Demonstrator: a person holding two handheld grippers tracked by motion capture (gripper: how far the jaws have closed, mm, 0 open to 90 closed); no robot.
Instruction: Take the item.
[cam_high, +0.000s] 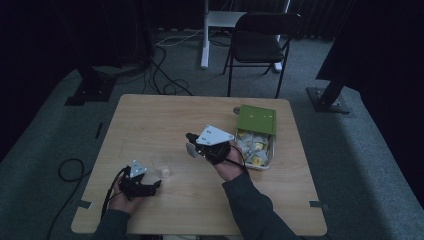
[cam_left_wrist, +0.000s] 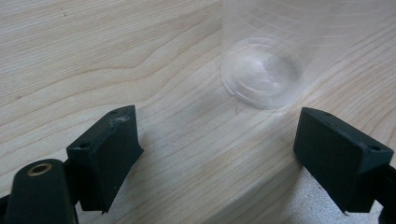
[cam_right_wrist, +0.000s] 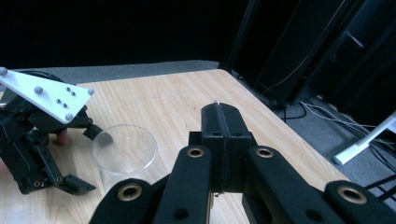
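Clear plastic cup (cam_high: 163, 167): transparent, upright on the wooden table (cam_high: 150, 120), toward the near-left part of the top. In the left gripper view its round base (cam_left_wrist: 261, 72) rests on the wood grain ahead of the jaws and nearer the right-hand one, not touched by either. In the right gripper view its open rim (cam_right_wrist: 123, 147) faces up, just beside the other gripper.

Left gripper (cam_high: 157, 184): held low at the near-left of the table by the person's left hand (cam_high: 125, 197), grey three-cornered plate on top, cable trailing off the near edge. Jaws spread wide, nothing between them but bare table; the cup stands just beyond their tips.

Right gripper (cam_high: 189, 142): held above the middle of the table in the person's right hand (cam_high: 227, 165), dark sleeve behind it. Jaws pressed together; a thin pale edge shows at the seam of the tips in the right gripper view, too small to identify. Well apart from the cup.

Green-lidded tin (cam_high: 257, 135): at the right side of the table, lid slid back toward the far edge, open part holding small pale and yellow wrapped pieces (cam_high: 255, 150). Beside the right hand.

Black folding chair (cam_high: 260, 42): on the grey carpet beyond the table's far edge.
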